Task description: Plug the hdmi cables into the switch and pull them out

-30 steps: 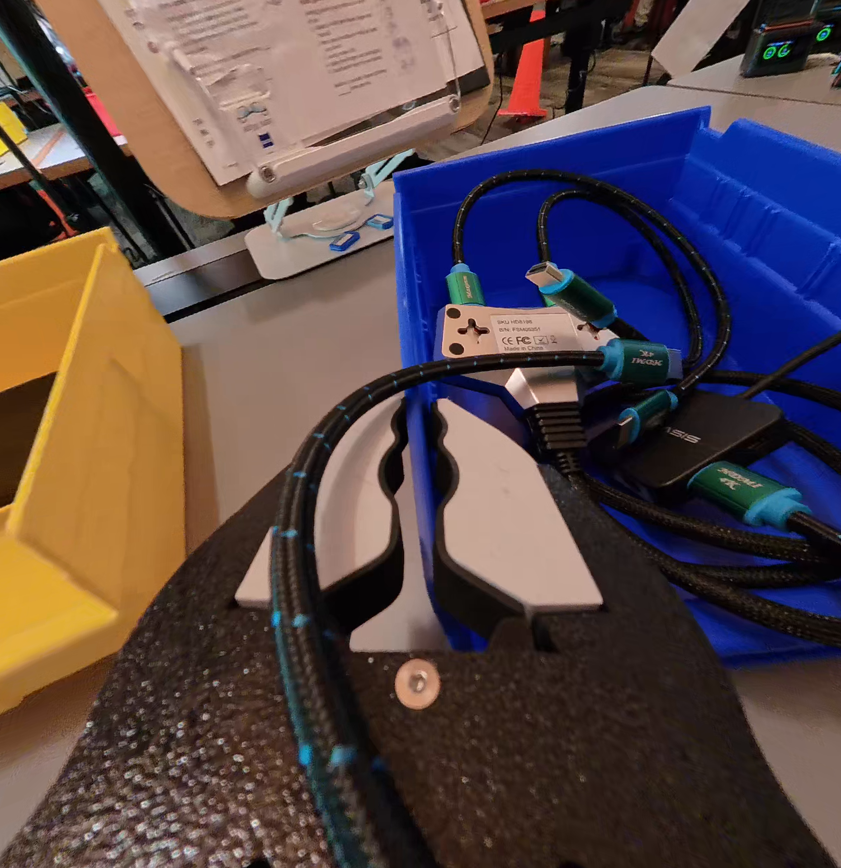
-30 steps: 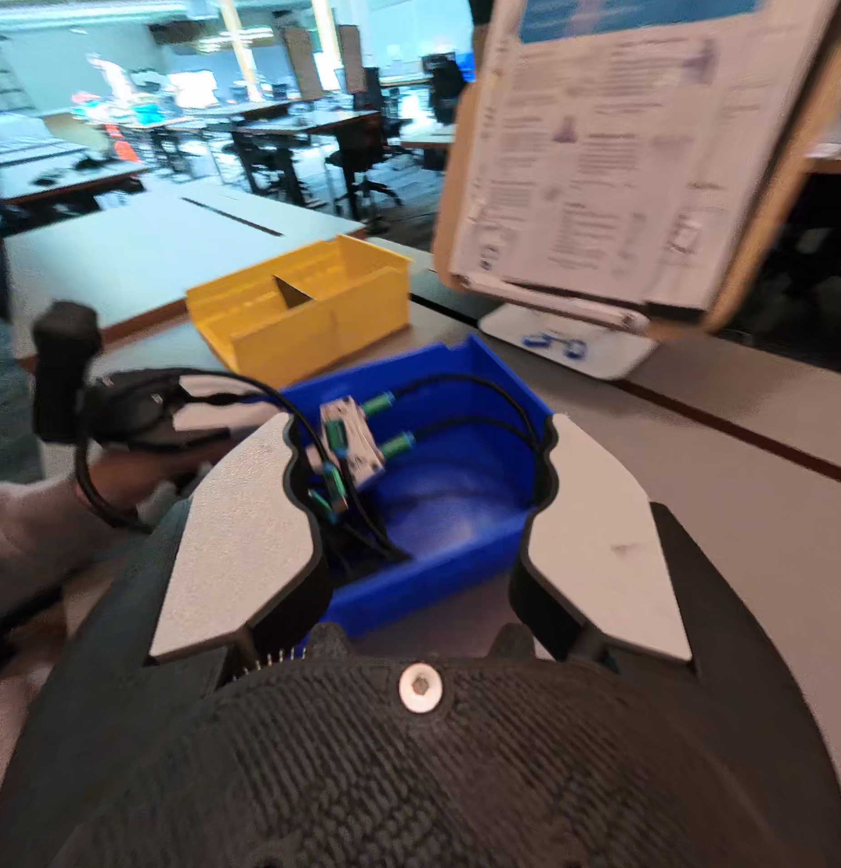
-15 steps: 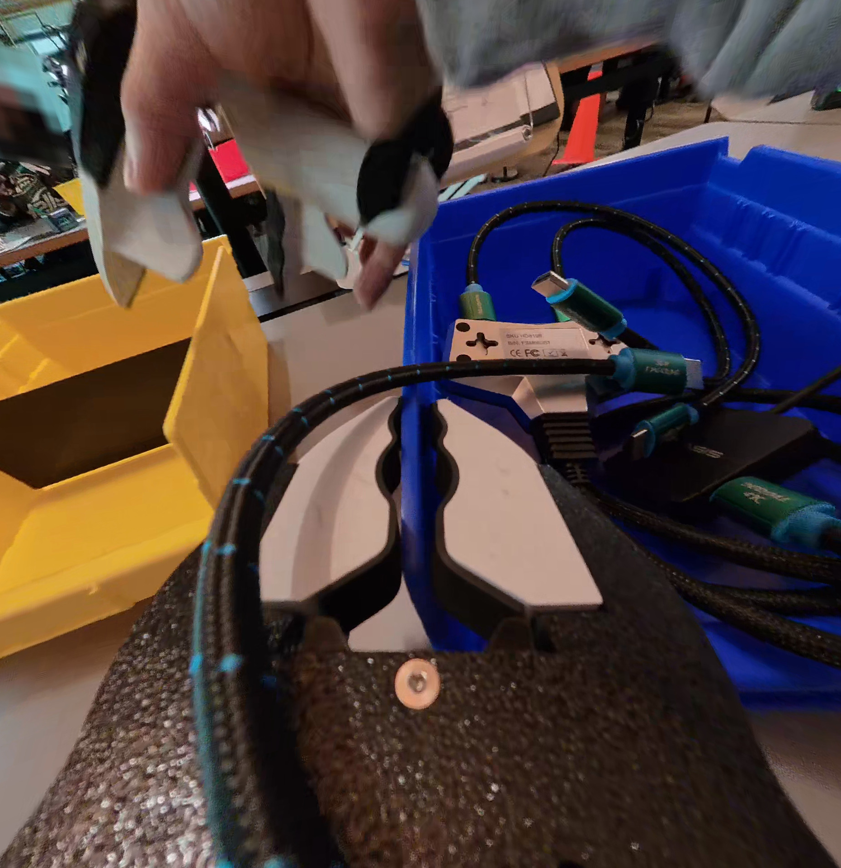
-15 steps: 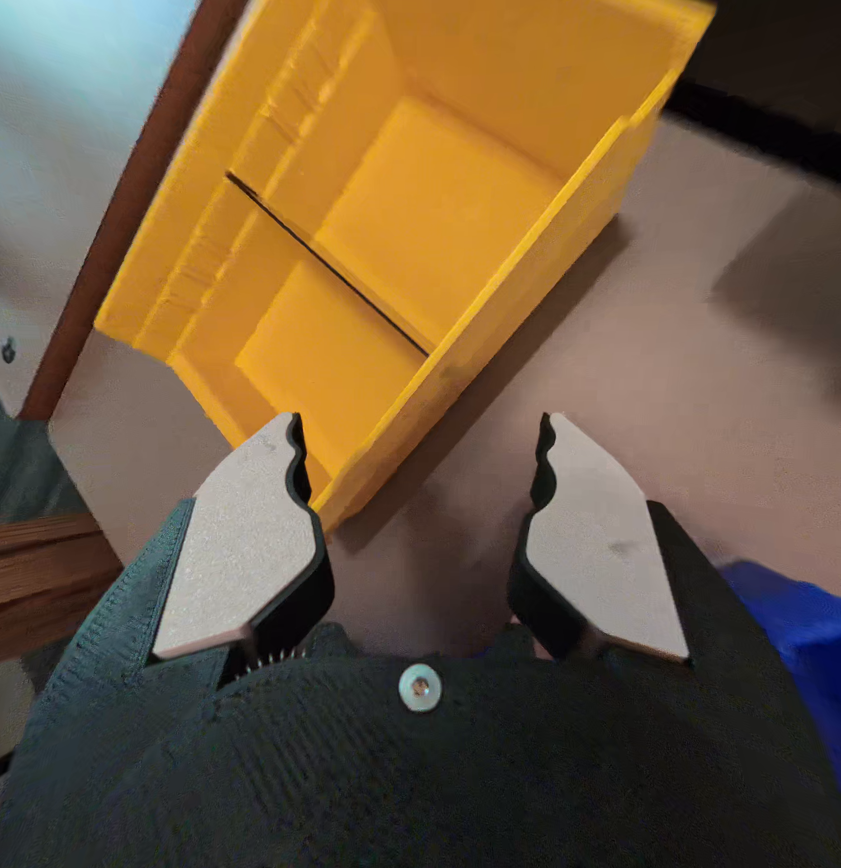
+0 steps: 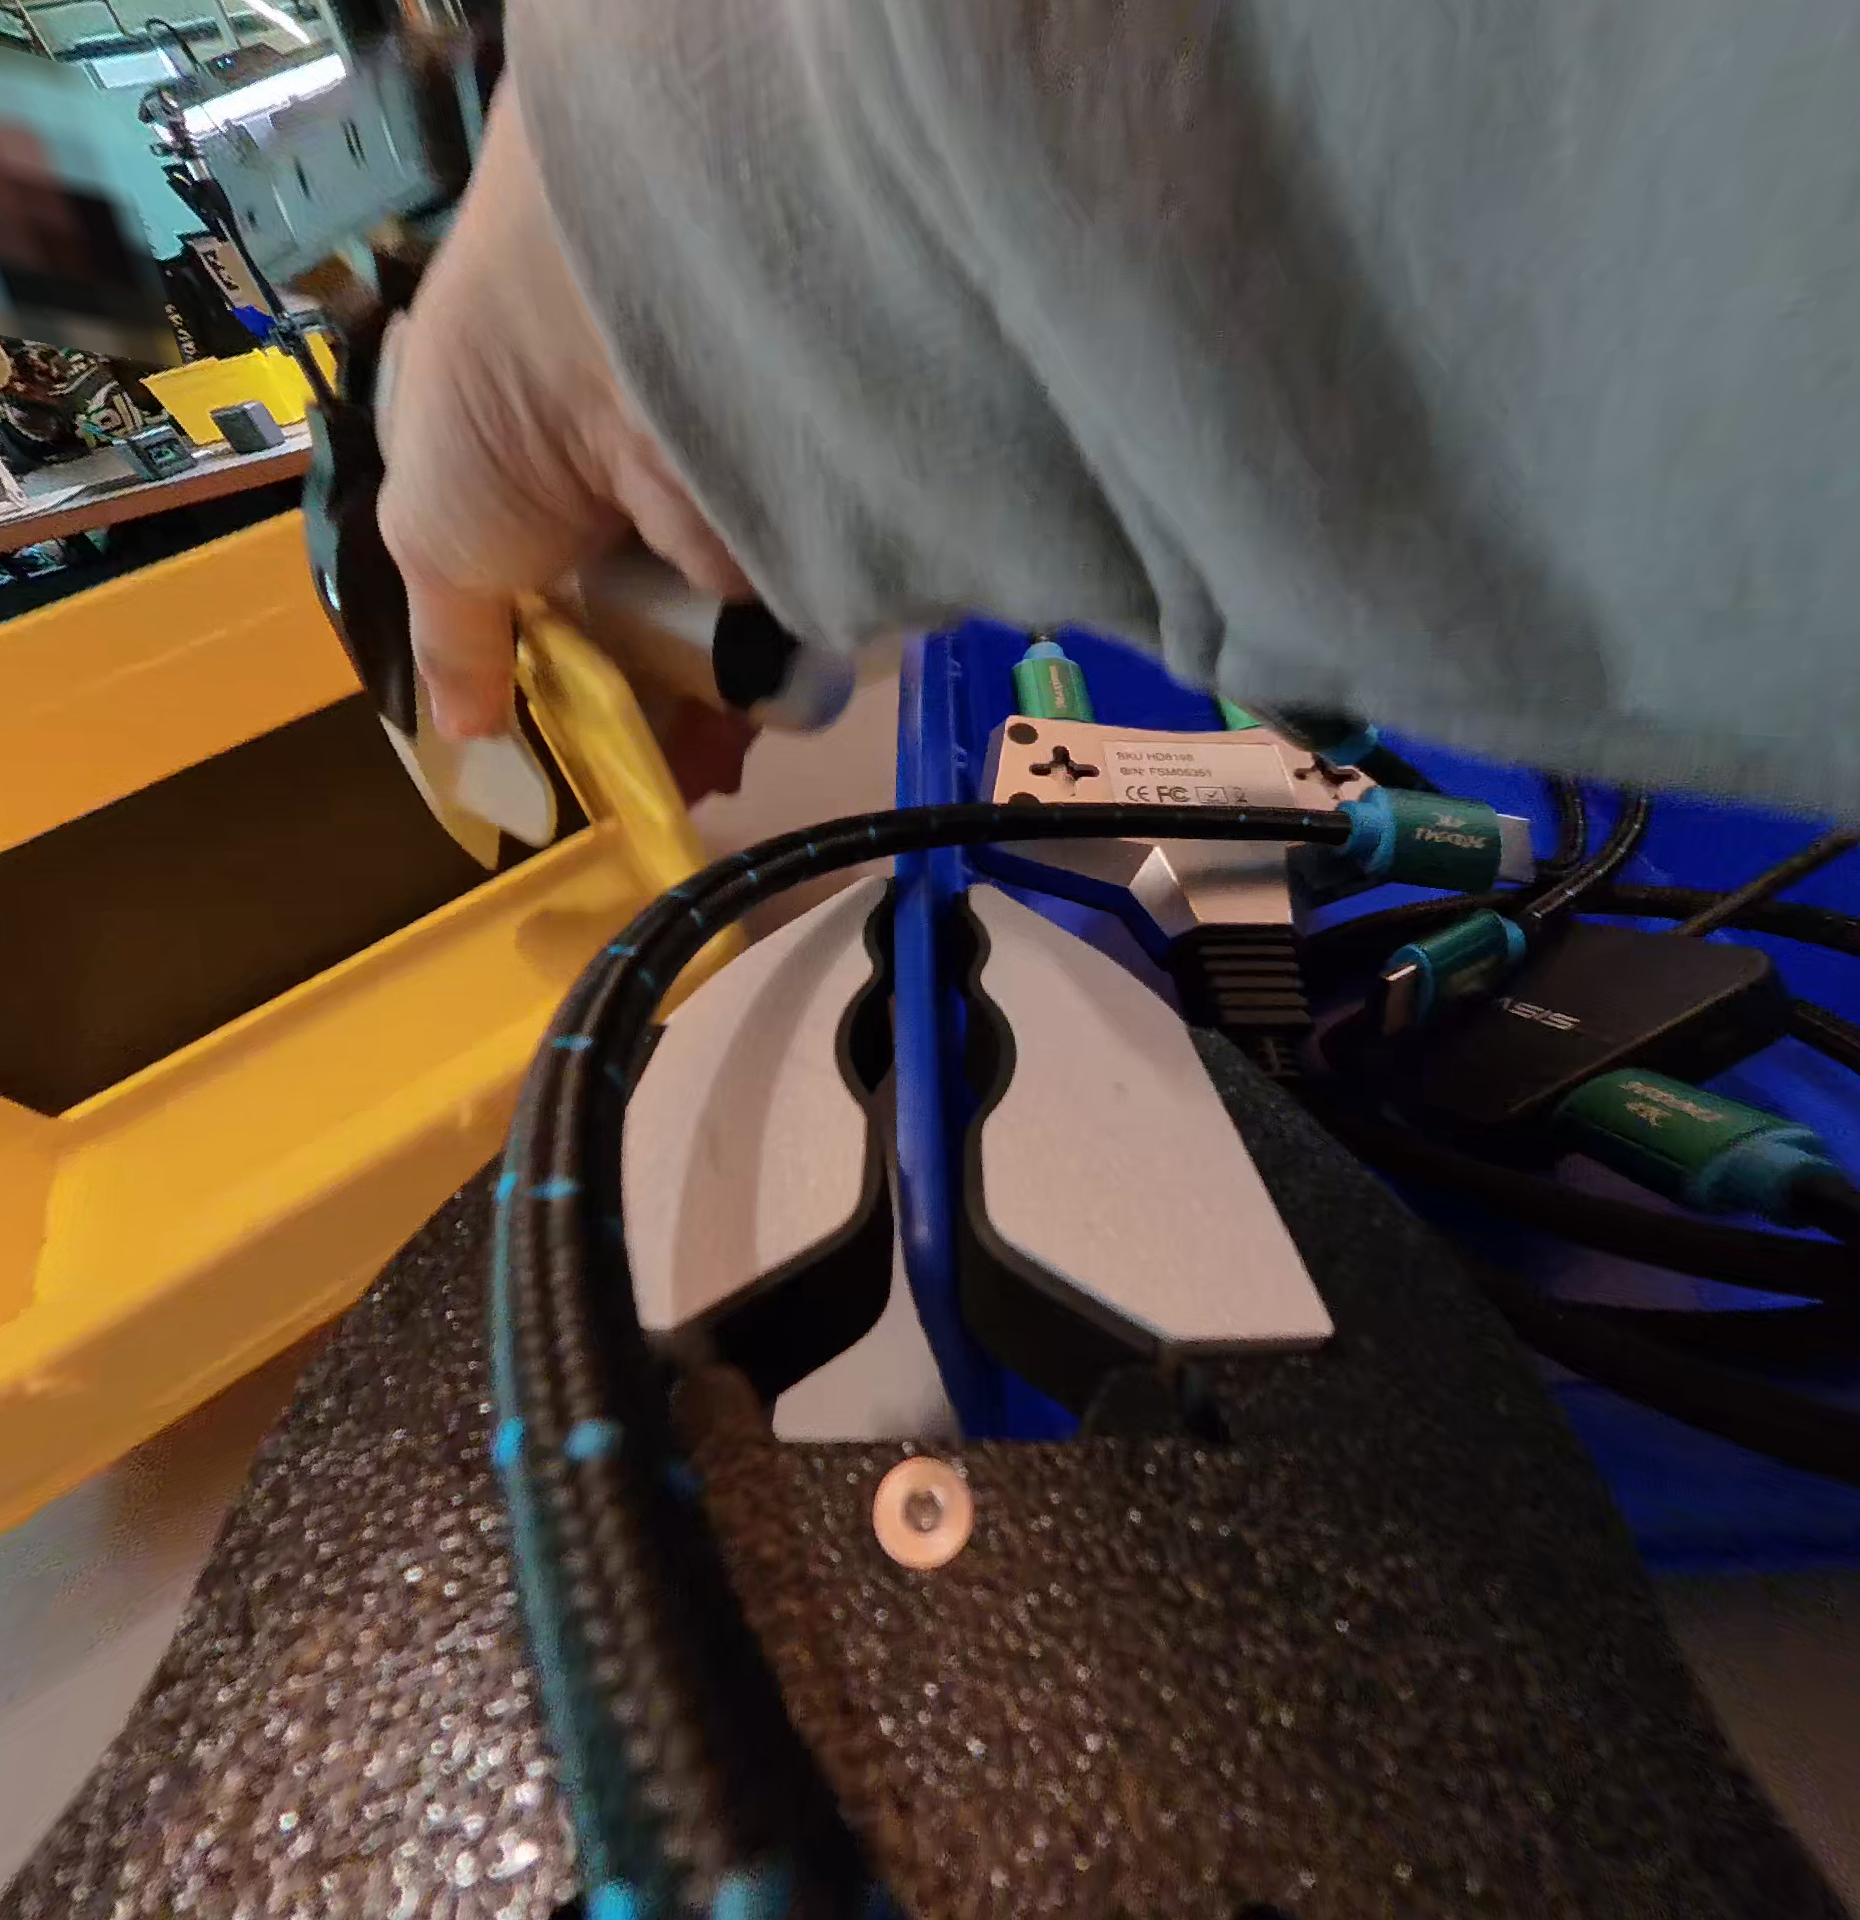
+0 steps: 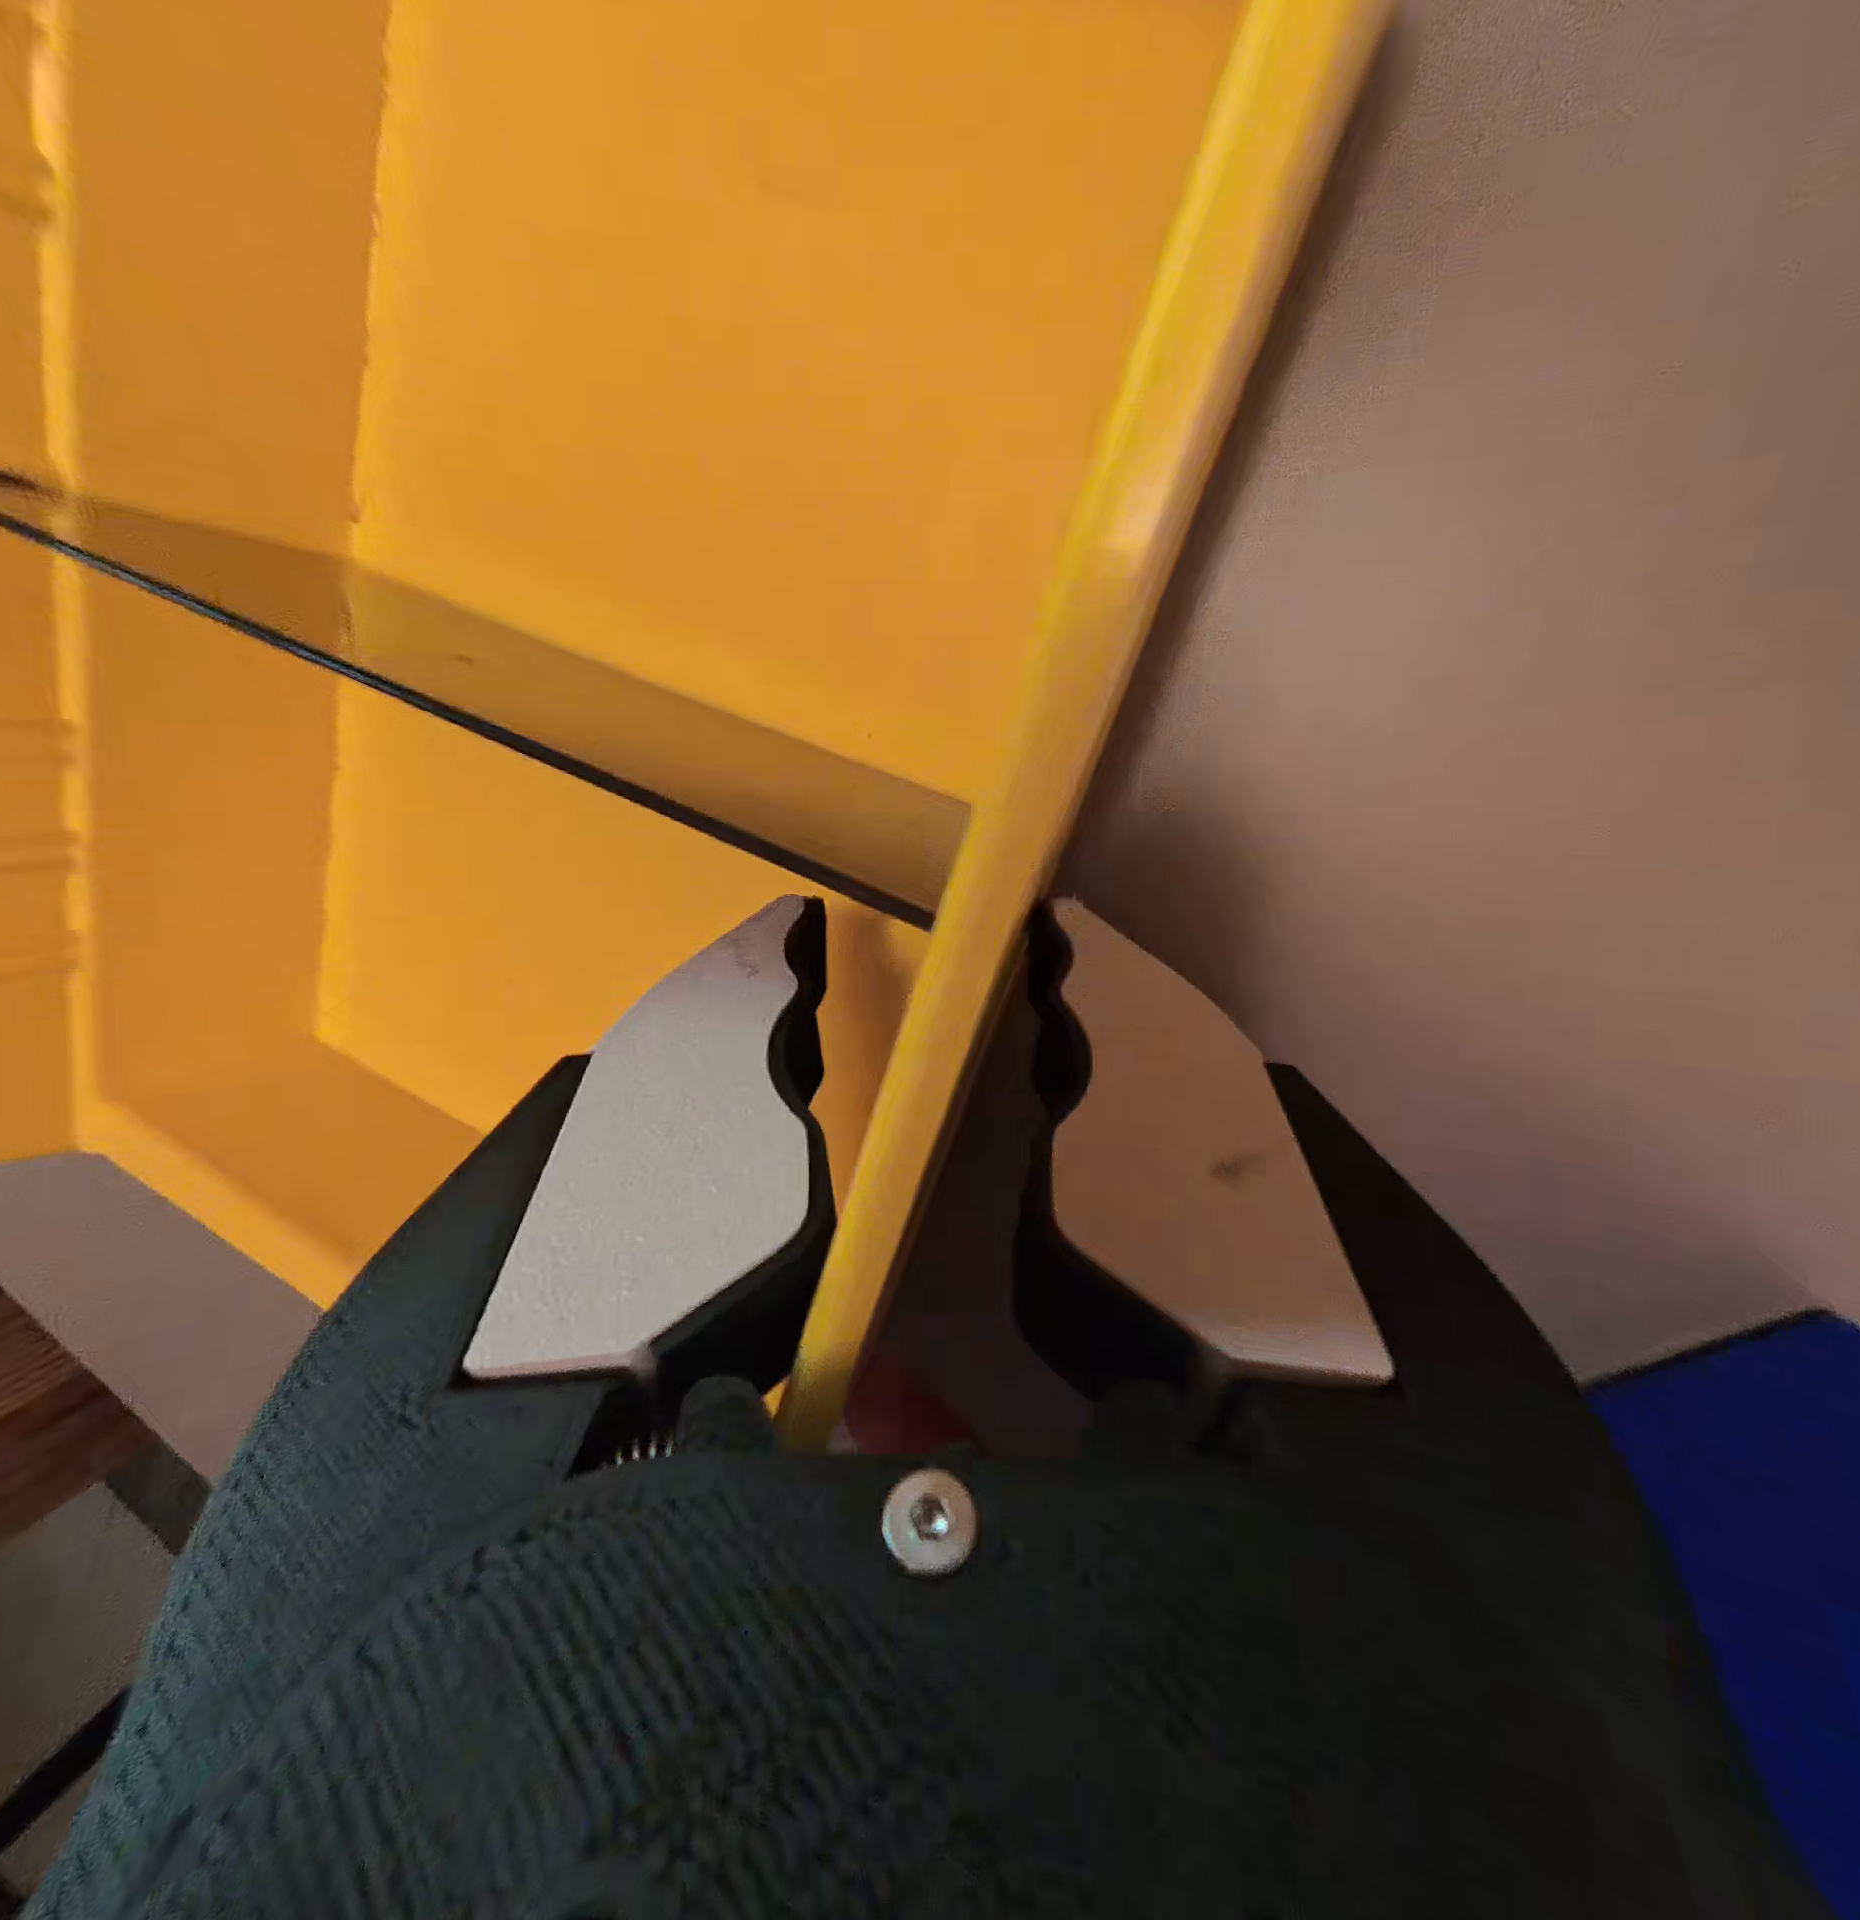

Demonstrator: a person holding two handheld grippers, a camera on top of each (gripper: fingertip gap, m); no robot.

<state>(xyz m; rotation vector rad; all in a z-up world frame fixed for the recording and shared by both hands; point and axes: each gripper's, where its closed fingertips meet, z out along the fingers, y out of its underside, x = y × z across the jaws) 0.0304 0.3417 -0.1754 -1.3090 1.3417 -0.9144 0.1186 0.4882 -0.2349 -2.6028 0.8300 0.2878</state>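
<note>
1. The right gripper [image 6: 921, 914], over the blue bin [image 5: 921, 1039] a second ago, has swung across to the yellow bin [image 6: 1019, 935]; its fingers have narrowed and now straddle that bin's wall, not visibly clamped.
2. The left gripper [image 5: 921, 904] stays pinched on the blue bin's wall.
3. The switch [image 5: 1165, 790] and cables [image 5: 1425, 831] lie untouched in the blue bin, so plugging likely waits on bin positioning.
</note>
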